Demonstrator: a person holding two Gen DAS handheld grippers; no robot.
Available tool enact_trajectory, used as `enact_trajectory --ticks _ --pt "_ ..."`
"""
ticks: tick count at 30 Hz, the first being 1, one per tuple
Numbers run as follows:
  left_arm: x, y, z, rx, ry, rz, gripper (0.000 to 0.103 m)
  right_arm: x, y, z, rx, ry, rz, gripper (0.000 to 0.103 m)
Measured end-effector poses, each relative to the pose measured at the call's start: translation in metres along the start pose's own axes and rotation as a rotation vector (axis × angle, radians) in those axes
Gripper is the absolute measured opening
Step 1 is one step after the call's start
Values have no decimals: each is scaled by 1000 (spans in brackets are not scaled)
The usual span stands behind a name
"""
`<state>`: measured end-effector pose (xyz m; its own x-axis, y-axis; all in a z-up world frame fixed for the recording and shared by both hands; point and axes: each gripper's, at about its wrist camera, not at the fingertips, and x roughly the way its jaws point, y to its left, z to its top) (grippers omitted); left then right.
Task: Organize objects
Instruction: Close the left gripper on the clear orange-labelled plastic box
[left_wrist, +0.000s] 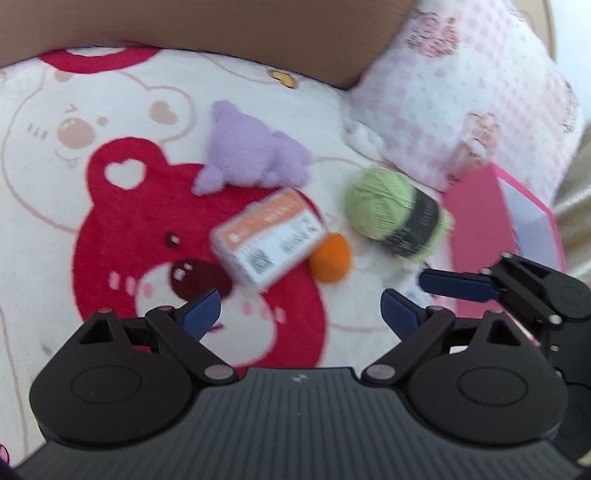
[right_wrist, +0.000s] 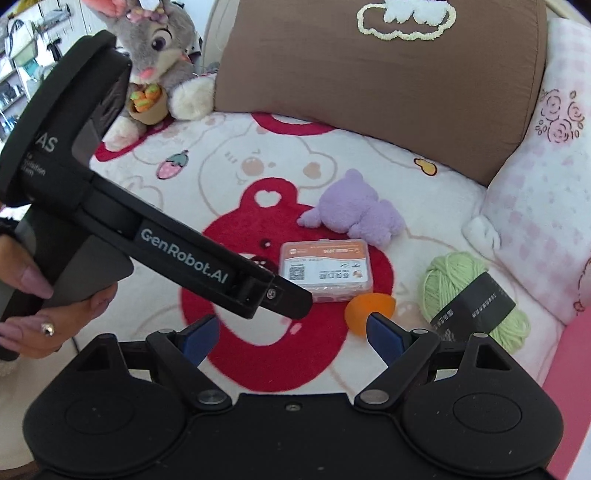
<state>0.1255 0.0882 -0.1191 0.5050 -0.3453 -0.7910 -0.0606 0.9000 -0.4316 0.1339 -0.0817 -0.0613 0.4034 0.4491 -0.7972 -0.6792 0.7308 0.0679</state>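
nothing sorted yet, as far as visible: purple plush (right_wrist: 356, 212), orange-labelled case (right_wrist: 325, 271), orange ball (right_wrist: 369, 308) and green yarn (right_wrist: 472, 295) all lie loose mid-blanket (right_wrist: 207, 162), close together. pink box (left_wrist: 491, 221) at right looks empty, probably the target. left claw (left_wrist: 301, 314) jaws apart, holding nothing; right claw (right_wrist: 291, 338) jaws apart, nothing held, both hovering near side. case lies flat, long axis left-right in right view; yarn long axis runs far-left to near-right.

Purple plush toy (right_wrist: 354, 210), green yarn ball (right_wrist: 469, 291), orange ball (right_wrist: 364, 308), red-bear-patterned blanket (right_wrist: 221, 192).
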Motion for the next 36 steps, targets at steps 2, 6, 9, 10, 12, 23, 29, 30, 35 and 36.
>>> enact_trajectory --ticks 2,6,9,10,12,23,29,30,35,36 --pt "7 7 -1 -8 2 -2 94 9 -2 -2 24 11 -10 89" --pt "15 20 -2 -41 -19 -4 92 25 -8 -6 53 21 -43 89" --pt "17 30 -4 -91 -51 -55 92 31 -13 -5 68 12 -54 89" --pt "18 32 -3 -102 -52 -66 91 32 -13 -5 62 2 -58 89" --pt "18 35 -3 -115 -75 -86 91 36 -14 -3 54 -11 -66 89" --pt "27 50 -4 -146 -125 -147 72 71 -13 12 -50 -1 -108 89" --pt "40 53 -10 -189 -90 -137 65 79 -15 14 -15 21 -76 84" --pt "42 55 -11 -203 -87 -145 63 80 -14 13 -18 17 -84 84" --pt "40 59 -8 -180 -126 -131 50 89 -13 14 -57 36 -105 85" --pt "40 61 -7 -182 -130 -144 50 90 -13 14 -69 37 -106 85"
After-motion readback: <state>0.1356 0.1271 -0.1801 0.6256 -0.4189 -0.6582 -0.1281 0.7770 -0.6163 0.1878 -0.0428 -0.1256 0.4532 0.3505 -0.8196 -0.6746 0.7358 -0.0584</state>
